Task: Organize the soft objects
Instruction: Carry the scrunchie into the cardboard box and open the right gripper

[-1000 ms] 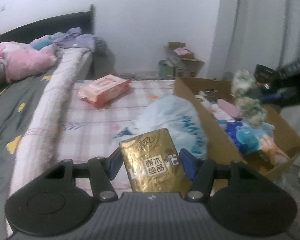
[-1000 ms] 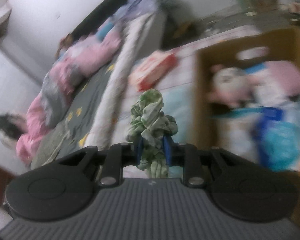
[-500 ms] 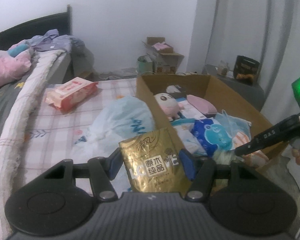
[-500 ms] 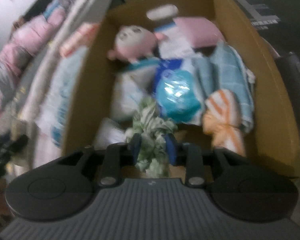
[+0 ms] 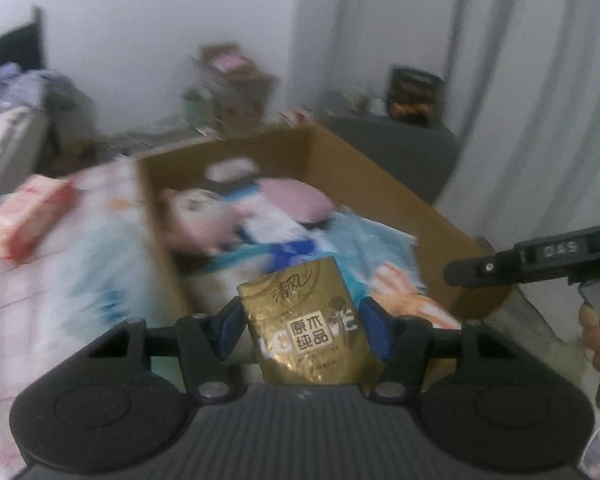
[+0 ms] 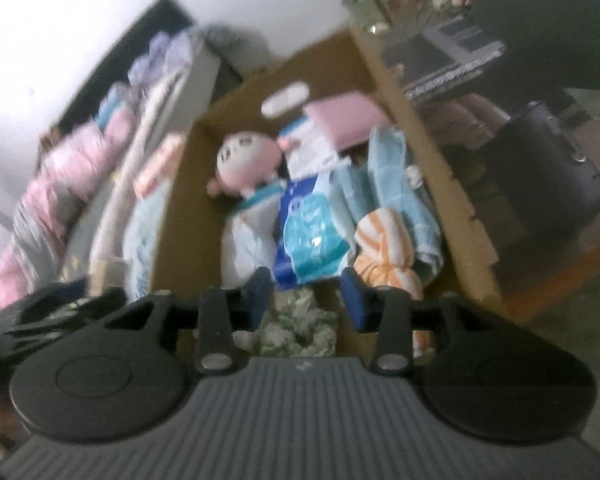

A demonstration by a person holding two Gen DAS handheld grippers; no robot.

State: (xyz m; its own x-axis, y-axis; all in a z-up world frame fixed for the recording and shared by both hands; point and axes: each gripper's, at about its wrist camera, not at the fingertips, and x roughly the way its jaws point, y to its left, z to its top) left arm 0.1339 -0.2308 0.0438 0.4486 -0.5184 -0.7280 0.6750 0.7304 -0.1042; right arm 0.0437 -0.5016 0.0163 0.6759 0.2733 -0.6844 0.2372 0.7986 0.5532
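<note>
My left gripper (image 5: 305,320) is shut on a gold tissue pack (image 5: 306,320) and holds it over the near end of the cardboard box (image 5: 380,184). My right gripper (image 6: 306,300) is open over the box (image 6: 416,120). The green and white cloth (image 6: 298,326) lies loose below and between its fingers, at the near end of the box. The box holds a pink plush doll (image 6: 246,160), a pink pouch (image 6: 344,120), blue packs (image 6: 310,236), a light blue towel (image 6: 392,180) and an orange striped cloth (image 6: 384,248).
A red tissue pack (image 5: 24,220) and a light blue bag (image 5: 100,264) lie on the checked mat left of the box. The bed (image 6: 80,184) is further left. The right gripper's body (image 5: 540,260) shows at the right of the left wrist view. A dark bin (image 6: 540,176) stands right of the box.
My right gripper has opened and the green cloth has dropped into the box. My left gripper has swung right, bringing the gold pack over the box.
</note>
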